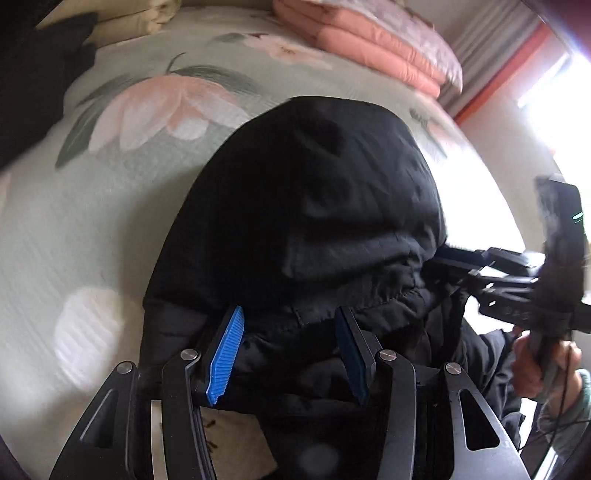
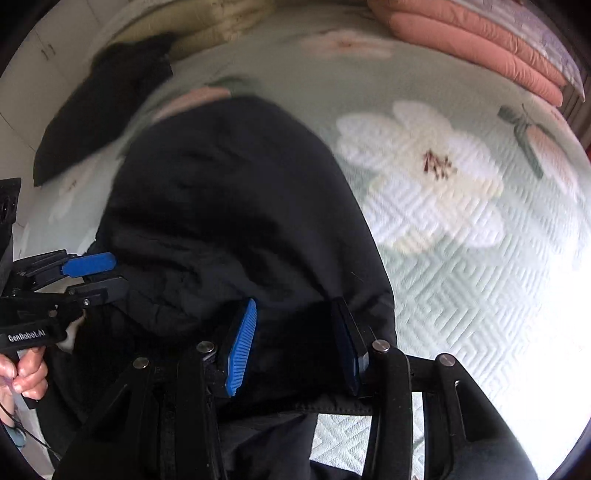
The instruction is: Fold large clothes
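Note:
A large black padded jacket [image 1: 314, 206] hangs over the floral bedspread [image 1: 147, 177], held up by both grippers. My left gripper [image 1: 288, 325] has its blue pads closed on a thick fold of the jacket's edge. My right gripper [image 2: 295, 325] grips the jacket [image 2: 229, 206] the same way, fabric bunched between its pads. The right gripper also shows at the right of the left wrist view [image 1: 480, 273], and the left gripper shows at the left of the right wrist view [image 2: 92, 273]. The jacket's lower part is hidden below the fingers.
A folded pink quilt [image 1: 369, 40] lies at the far right of the bed, also in the right wrist view [image 2: 480, 40]. A dark garment [image 2: 103, 107] and cream bedding [image 1: 147, 18] lie at the far left. A bright window [image 1: 554, 85] is to the right.

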`<state>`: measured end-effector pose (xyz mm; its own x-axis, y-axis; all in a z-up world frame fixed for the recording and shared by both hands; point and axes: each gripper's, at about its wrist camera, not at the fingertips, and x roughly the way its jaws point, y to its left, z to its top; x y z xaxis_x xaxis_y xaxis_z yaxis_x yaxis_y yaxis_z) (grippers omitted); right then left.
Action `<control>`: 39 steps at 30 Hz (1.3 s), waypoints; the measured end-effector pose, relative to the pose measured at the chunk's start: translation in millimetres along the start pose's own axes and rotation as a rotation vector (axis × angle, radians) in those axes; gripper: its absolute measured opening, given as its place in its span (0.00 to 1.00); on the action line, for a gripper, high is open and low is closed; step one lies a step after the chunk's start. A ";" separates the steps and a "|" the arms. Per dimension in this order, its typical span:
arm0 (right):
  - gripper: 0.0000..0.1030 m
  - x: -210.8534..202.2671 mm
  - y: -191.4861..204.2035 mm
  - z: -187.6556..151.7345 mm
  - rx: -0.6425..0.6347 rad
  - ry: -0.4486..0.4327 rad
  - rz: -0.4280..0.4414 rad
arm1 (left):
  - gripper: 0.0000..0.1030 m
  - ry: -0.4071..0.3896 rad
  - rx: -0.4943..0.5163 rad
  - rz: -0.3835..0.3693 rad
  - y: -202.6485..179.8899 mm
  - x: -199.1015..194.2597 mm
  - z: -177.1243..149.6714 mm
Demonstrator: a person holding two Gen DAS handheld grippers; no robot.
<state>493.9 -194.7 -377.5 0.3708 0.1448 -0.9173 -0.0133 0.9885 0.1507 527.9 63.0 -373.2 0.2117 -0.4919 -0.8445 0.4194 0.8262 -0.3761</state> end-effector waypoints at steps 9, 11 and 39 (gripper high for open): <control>0.44 -27.3 -13.3 14.6 -0.046 -0.005 0.045 | 0.51 -0.026 0.099 0.064 -23.4 -33.8 4.5; 0.46 -51.6 -25.8 13.2 -0.043 -0.048 0.087 | 0.51 -0.074 0.117 0.065 -19.5 -61.1 4.6; 0.16 -38.2 -55.1 5.0 -0.024 -0.007 0.322 | 0.15 -0.092 0.000 -0.094 22.7 -54.6 17.8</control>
<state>485.1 -254.8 -348.9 0.3507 0.4503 -0.8211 -0.1529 0.8926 0.4242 541.6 103.7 -328.9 0.2515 -0.5899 -0.7673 0.4408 0.7756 -0.4518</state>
